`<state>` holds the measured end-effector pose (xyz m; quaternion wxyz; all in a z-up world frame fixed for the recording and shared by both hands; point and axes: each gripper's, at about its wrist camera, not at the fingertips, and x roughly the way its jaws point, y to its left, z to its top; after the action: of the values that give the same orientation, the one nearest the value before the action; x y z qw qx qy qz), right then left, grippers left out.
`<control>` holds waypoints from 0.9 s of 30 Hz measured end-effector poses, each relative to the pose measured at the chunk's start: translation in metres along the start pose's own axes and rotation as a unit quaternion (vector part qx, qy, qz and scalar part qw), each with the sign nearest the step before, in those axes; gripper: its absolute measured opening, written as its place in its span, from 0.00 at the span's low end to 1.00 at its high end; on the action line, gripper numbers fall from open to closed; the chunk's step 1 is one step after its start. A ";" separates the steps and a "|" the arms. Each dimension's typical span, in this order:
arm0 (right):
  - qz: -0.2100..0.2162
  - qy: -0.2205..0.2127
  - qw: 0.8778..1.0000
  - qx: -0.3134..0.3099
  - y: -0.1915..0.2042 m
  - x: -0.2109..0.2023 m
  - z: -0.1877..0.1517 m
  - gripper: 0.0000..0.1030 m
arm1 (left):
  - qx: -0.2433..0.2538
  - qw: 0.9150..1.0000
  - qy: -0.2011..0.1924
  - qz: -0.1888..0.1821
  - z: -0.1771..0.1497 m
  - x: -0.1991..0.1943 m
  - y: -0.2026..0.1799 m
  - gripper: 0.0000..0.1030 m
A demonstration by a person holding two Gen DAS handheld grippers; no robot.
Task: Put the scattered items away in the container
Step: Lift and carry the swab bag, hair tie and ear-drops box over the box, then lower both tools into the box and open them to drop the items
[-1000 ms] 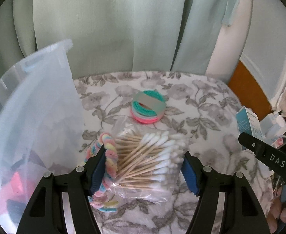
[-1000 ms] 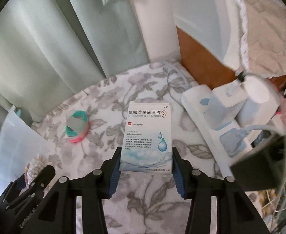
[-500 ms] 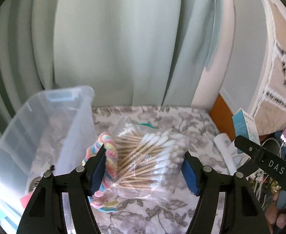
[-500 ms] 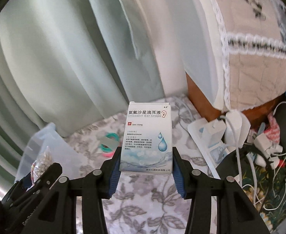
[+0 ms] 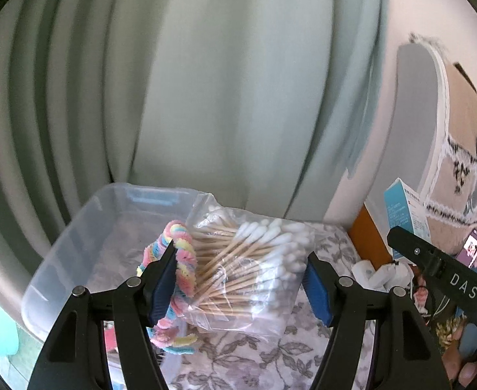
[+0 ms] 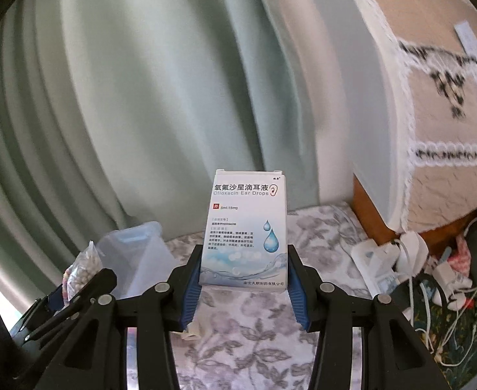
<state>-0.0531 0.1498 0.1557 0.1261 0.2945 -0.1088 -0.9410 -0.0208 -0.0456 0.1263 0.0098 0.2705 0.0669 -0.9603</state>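
Nearest, the left gripper [image 5: 238, 279] has its jaws set wide and clamped on two things at once: a clear bag of cotton swabs [image 5: 251, 269] filling the gap, and a pastel braided hair tie [image 5: 179, 279] pinched against the left pad, its tail drooping below the jaws. The swabs' long axis runs slantwise across the gap, sticks low toward the left pad, white tips fanning up toward the right one. The right gripper [image 6: 243, 276] has its jaws narrower, gripping an ear-drops box [image 6: 246, 227] by its lower edges; the box stands upright between the pads, long axis pointing straight out past the fingertips, printed face toward the camera.

Just beyond and left of the left jaws sits the clear plastic container [image 5: 85, 240] on the flower-patterned worktop [image 5: 329, 243], with pale green curtains [image 5: 205, 97] behind.

Both loads look to be mid-carry. To do this well, I would bring each pair of jaws fully over the container's rim before letting go, left first, low enough that the slack bag and loose hair tie drop inside rather than catching the wall.
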 end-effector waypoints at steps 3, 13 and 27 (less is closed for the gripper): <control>0.009 -0.006 1.000 -0.013 0.018 -0.006 0.001 0.49 | -0.010 1.000 -0.009 0.005 0.001 -0.009 0.014 0.68; 0.038 -0.008 0.997 -0.066 0.074 -0.008 -0.002 0.49 | -0.050 0.998 -0.025 0.024 0.005 -0.025 0.059 0.68; 0.065 0.022 0.989 -0.129 0.134 0.013 -0.022 0.49 | -0.094 0.995 -0.012 0.039 -0.009 -0.022 0.113 0.68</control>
<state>-0.0275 0.0170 0.1689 0.2259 0.2889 -0.0023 -0.9303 0.0090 -0.1571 0.1163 0.0734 0.2592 0.1463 -0.9519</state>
